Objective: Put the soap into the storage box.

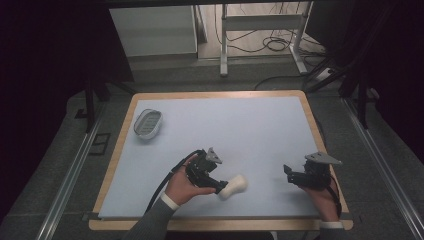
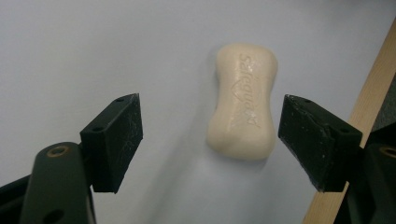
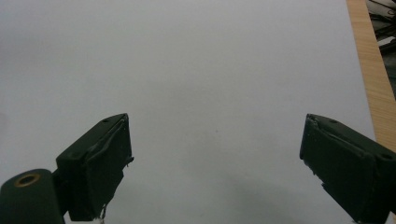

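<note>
1. The step in hand looks like the approach to grasp the soap bar: it lies flat on the table at about 6 o'clock, near the front edge, just ahead of the left gripper.
2. The jaws stand apart, the soap beyond them and nearer the right-hand jaw; the next move likely calls for centring, advancing, then closing across its narrow waist.
3. The soap dish sits at 10 o'clock, well apart.
4. The left hand angles toward 3 o'clock; the right gripper hovers at 4 o'clock, jaws apart, empty.
</note>
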`<action>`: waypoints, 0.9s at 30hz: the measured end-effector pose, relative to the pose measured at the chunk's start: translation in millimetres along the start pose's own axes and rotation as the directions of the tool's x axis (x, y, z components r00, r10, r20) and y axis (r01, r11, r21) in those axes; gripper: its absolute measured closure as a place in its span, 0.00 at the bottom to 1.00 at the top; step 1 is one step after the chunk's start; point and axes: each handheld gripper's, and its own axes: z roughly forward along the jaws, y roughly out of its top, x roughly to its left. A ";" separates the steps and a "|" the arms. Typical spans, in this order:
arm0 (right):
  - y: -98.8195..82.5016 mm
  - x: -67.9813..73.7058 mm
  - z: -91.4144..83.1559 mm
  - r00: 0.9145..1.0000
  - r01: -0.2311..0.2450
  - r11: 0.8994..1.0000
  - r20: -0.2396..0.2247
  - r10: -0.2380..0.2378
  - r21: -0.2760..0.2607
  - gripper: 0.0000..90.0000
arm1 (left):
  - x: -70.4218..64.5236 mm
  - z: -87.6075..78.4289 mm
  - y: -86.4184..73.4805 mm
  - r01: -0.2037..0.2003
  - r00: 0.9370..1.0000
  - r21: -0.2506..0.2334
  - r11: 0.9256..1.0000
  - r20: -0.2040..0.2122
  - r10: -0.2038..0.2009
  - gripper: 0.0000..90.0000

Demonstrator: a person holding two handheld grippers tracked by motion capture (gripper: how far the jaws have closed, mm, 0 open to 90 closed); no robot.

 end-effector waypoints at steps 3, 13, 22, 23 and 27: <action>-0.5 -1.2 0.3 1.000 -0.004 1.000 0.002 0.004 0.005 0.10 | -2.1 6.7 2.3 -0.012 1.000 0.023 1.000 0.008 0.012 0.25; -0.7 -3.3 -0.3 1.000 -0.009 1.000 0.005 0.009 0.001 0.10 | -8.3 29.0 11.4 -0.042 0.998 0.077 0.996 0.045 0.038 0.27; -0.7 -4.1 -0.9 1.000 -0.009 1.000 0.015 0.010 -0.005 0.10 | -10.6 44.6 18.1 -0.058 0.996 0.127 0.990 0.069 0.050 0.32; -0.7 -4.4 -1.1 1.000 -0.011 1.000 0.016 0.012 -0.006 0.10 | -10.3 46.1 18.5 -0.060 0.996 0.133 0.989 0.068 0.051 0.33; -0.6 -5.0 -1.8 1.000 -0.016 1.000 0.021 0.016 -0.012 0.10 | -11.2 51.8 18.7 -0.072 0.995 0.161 0.984 0.073 0.061 0.34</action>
